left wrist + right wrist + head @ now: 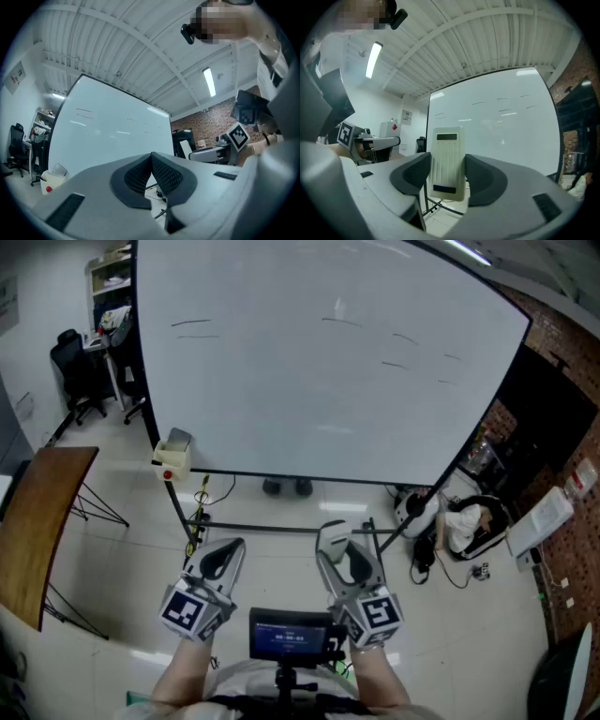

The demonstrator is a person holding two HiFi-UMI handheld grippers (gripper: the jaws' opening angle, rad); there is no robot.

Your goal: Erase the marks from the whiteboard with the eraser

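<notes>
Right gripper (446, 176) clamps the pale eraser (447, 154) upright, long axis running out along its jaws toward the whiteboard (319, 409), whose thin marks (395, 364) sit well ahead, high across its upper band, while the left gripper (151, 174) hangs alongside, pinched closed on nothing.

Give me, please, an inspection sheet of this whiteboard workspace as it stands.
Surface: large white whiteboard on a stand.
Job's things: short dark marks across its upper part; cream ribbed plastic eraser, away from the board.
Clutter: small cream box at the board's lower left corner.
Grippers: left hand-held gripper shut, empty; right hand-held gripper shut on the eraser.
Cables: black cables on the floor at right.
Surroundings: brown wooden table, black office chair, brick wall.
</notes>
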